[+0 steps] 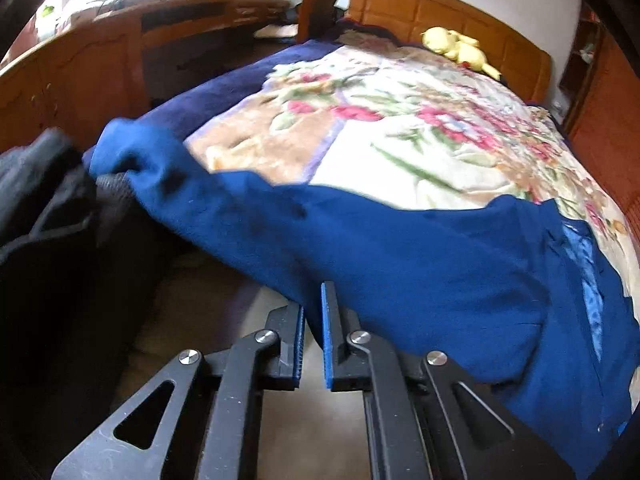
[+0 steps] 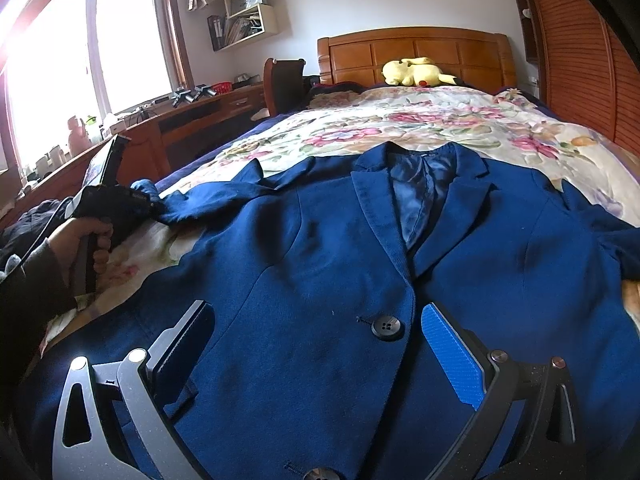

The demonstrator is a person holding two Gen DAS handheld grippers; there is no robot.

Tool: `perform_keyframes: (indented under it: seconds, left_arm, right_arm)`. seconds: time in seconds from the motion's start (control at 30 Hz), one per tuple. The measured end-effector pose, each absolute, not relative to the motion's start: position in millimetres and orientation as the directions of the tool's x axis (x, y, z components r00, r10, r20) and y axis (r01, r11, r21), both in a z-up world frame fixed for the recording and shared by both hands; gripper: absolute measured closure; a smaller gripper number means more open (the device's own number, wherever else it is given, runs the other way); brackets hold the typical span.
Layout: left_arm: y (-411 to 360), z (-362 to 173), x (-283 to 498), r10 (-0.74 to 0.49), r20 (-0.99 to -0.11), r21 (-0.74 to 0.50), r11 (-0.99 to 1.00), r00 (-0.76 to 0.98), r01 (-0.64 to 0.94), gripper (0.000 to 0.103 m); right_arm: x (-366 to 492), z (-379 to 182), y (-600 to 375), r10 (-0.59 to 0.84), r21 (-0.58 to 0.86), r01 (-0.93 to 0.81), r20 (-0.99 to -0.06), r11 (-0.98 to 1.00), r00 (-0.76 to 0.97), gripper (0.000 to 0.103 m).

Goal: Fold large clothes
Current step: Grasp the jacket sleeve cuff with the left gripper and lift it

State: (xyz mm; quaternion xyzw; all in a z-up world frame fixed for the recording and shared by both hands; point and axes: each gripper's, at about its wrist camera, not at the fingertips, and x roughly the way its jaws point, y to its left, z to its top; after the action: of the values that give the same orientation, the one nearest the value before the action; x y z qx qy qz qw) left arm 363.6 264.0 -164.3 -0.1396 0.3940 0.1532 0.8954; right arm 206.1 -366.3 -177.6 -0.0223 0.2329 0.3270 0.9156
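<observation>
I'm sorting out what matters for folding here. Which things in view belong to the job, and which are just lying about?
Part of the job:
blue blazer
left gripper, shut on the sleeve
right gripper, open over the front
floral blanket, the folding surface

Just lying about:
yellow plush toy
wall shelf
desk clutter

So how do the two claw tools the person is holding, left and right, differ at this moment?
The left gripper is shut, pinching the sleeve of the blue jacket; the right gripper stands wide open and grips nothing. The left gripper is out near the sleeve's end, while the right gripper is over the jacket's front, its fingers either side of a dark button. Both have blue pads.
</observation>
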Motion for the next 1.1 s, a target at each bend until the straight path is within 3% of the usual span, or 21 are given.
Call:
perform_keyframes:
  seconds: [0.17, 0.47, 0.63, 0.8, 1.0, 1.1]
  left_arm:
    - [225, -130, 364, 0.182, -0.701, -0.065, 0.947, 0.689, -0.316, 0.1]
    - [116, -71, 341, 0.048, -0.654, -0.026, 0.996, 0.755, -0.087, 0.1]
    - [72, -66, 325, -0.009, -0.668, -0.014, 1.0, 0.744, -0.001, 0.1]
    - [52, -79, 310, 0.039, -0.693, 0.069, 0.998, 0.72, 0.013, 0.099]
    - [59, -79, 285, 0.012, -0.693, 0.035, 0.999, 0.72, 0.017, 0.072]
    - [67, -75, 274, 0.003, -0.689, 0.023, 1.0, 0.725, 0.018, 0.067]
  right_arm:
    - [204, -177, -367, 0.587, 0.107, -0.606, -0.43, 0.788, 0.687, 0.0]
    - [201, -168, -383, 0.597, 0.094, -0.622, -0.422, 0.778, 0.683, 0.0]
    - [200, -164, -400, 0.569, 0.07, -0.594, -0.395, 0.802, 0.721, 0.0]
    - [201, -167, -407, 0.562, 0.085, -0.581, -0.396, 0.81, 0.726, 0.0]
    - [199, -167, -402, 0.563, 0.068, -0.588, -0.393, 0.806, 0.727, 0.0]
    - [197, -168, -400, 0.561, 0.052, -0.592, -0.396, 0.804, 0.727, 0.0]
